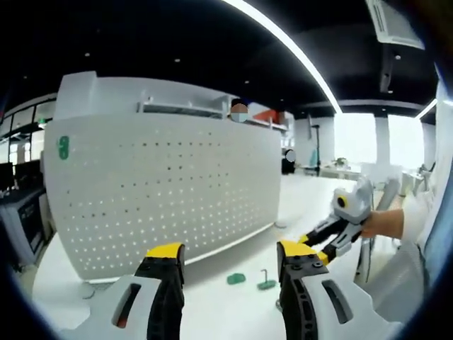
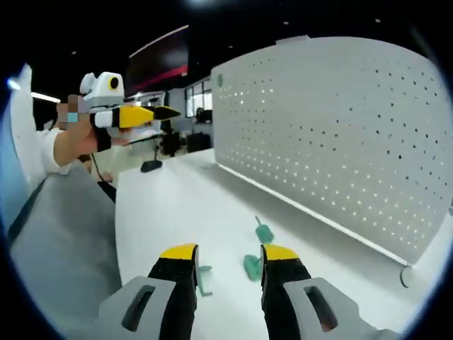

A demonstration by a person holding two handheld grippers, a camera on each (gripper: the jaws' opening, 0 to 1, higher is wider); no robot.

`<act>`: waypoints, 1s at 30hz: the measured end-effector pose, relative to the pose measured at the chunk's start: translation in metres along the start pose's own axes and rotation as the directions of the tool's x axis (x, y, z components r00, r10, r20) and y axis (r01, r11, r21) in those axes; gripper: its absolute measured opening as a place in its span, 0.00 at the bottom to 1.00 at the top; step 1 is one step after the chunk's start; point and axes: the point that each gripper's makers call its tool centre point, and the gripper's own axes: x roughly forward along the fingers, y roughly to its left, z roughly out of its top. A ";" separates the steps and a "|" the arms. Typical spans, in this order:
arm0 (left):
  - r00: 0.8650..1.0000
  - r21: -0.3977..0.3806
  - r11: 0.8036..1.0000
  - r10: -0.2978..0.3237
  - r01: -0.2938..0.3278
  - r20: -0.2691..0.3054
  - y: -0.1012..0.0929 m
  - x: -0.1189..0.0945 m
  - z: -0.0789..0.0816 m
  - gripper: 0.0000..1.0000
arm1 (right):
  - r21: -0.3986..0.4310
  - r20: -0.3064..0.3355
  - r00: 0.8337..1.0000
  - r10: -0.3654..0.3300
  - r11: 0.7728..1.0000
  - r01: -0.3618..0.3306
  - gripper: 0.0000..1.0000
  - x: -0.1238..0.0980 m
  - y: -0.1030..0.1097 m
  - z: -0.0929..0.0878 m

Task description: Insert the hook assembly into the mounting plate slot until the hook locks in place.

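Hook parts in green plastic lie loose on the white tabletop (image 1: 212, 297), just ahead of both grippers. In the left gripper view, a rounded green piece (image 1: 236, 279) and a thin upright hook on a green base (image 1: 266, 281) sit between the tips of the left gripper (image 1: 230, 251), at about 12 o'clock from the tool; its yellow-tipped black jaws stand well apart, gripping nothing. In the right gripper view, three green pieces show near the right gripper (image 2: 228, 253): one (image 2: 264, 231) beyond the tips at 1 o'clock, one (image 2: 251, 266) between the jaws against the right-hand tip, and a paler, thin one (image 2: 204, 278) beside the left-hand tip. These jaws also stand apart and empty.

A white perforated panel (image 1: 170, 191), dotted with rows of small round holes, stands upright along the table's far edge, well apart from the pieces. One small green tag (image 1: 63, 147) sits near the panel's upper corner. The table surface is smooth and matte.
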 end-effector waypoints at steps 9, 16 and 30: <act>1.000 0.002 1.000 -0.004 0.004 -0.002 -0.002 -0.001 0.001 0.52 | 0.004 -0.061 0.996 0.072 0.997 -0.072 0.27 0.010 0.019 -0.027; 1.000 0.004 1.000 -0.013 0.013 -0.006 -0.005 0.000 0.000 0.51 | 0.011 -0.078 0.988 0.130 0.992 -0.129 0.20 0.017 0.029 -0.045; 1.000 0.002 1.000 -0.025 0.025 -0.015 -0.009 0.001 -0.002 0.49 | -0.002 -0.144 0.972 0.183 0.983 -0.185 0.10 0.033 0.041 -0.067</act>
